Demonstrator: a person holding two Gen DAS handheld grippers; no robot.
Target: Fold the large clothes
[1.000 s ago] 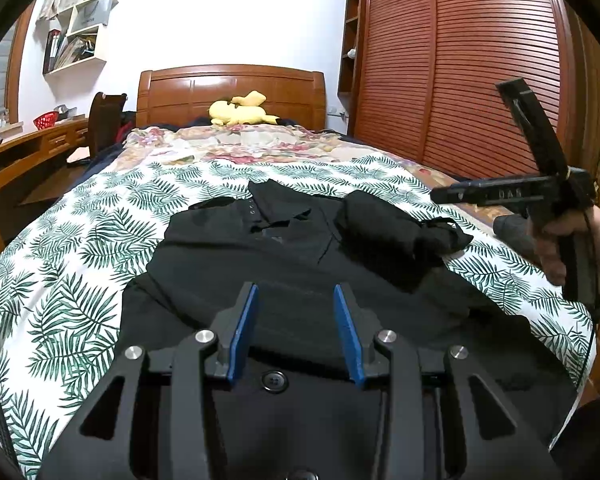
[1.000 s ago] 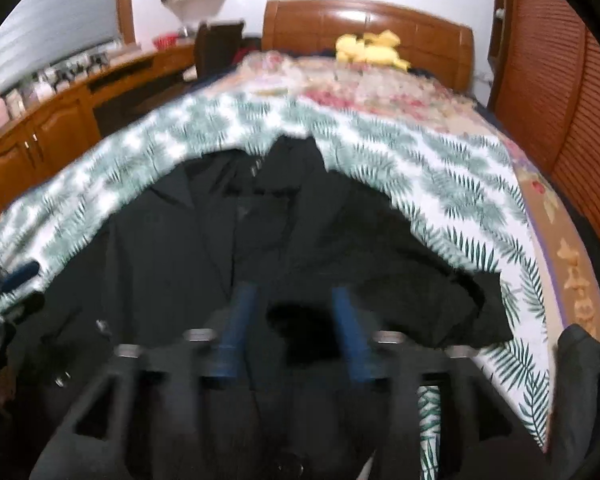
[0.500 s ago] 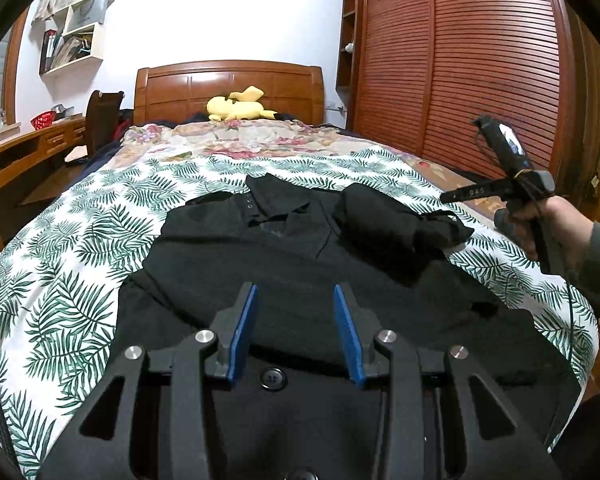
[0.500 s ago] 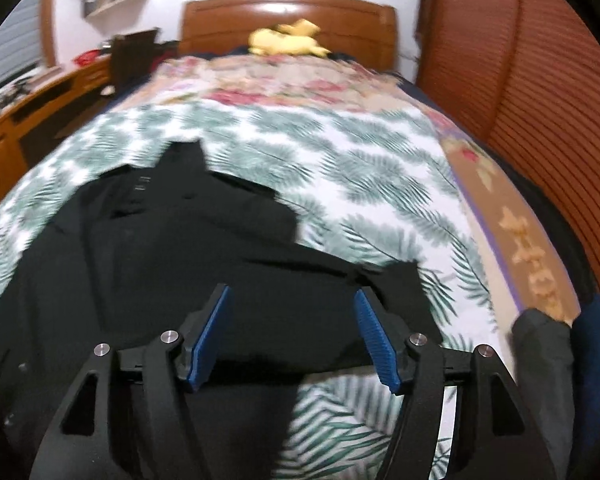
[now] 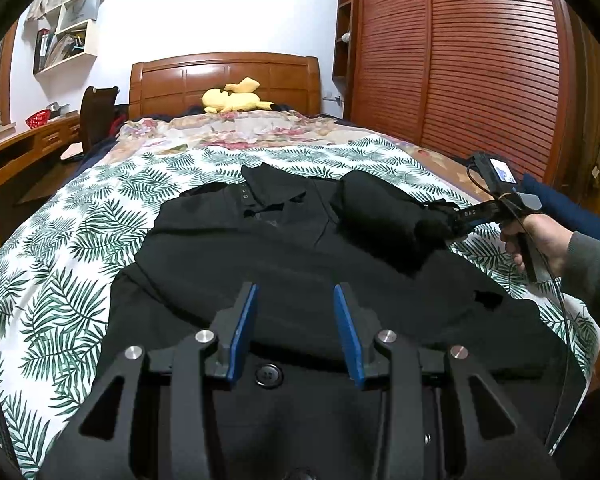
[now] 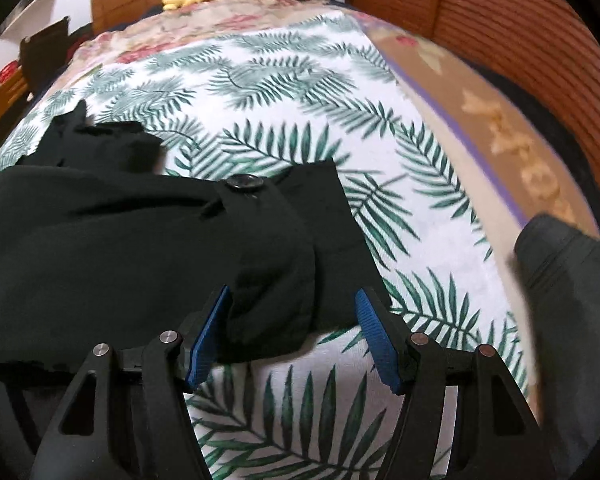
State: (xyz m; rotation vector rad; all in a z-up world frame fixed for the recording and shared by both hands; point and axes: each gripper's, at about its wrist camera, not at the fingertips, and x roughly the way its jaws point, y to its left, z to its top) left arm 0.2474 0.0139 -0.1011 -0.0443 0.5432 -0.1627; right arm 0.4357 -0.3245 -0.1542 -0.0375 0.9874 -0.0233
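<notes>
A large black button-up garment (image 5: pixel 284 248) lies spread on the palm-leaf bedspread (image 5: pixel 72 240), collar toward the headboard. Its right sleeve (image 5: pixel 384 216) lies folded across the chest. My left gripper (image 5: pixel 294 308) is open and empty, low over the garment's lower part. My right gripper (image 6: pixel 294 316) is open, its jaws on either side of the sleeve cuff (image 6: pixel 296 264), which has a black button (image 6: pixel 244 181). In the left wrist view the right gripper (image 5: pixel 456 220) sits at the sleeve end, held by a hand.
A yellow plush toy (image 5: pixel 236 98) lies by the wooden headboard (image 5: pixel 224 76). A wooden wardrobe (image 5: pixel 480 64) stands on the right, a desk and chair (image 5: pixel 96 112) on the left. Dark folded clothes (image 6: pixel 560 280) sit at the bed's right edge.
My right gripper came down from above the garment to the sleeve cuff at the right side and opened wider. My left gripper stayed almost still.
</notes>
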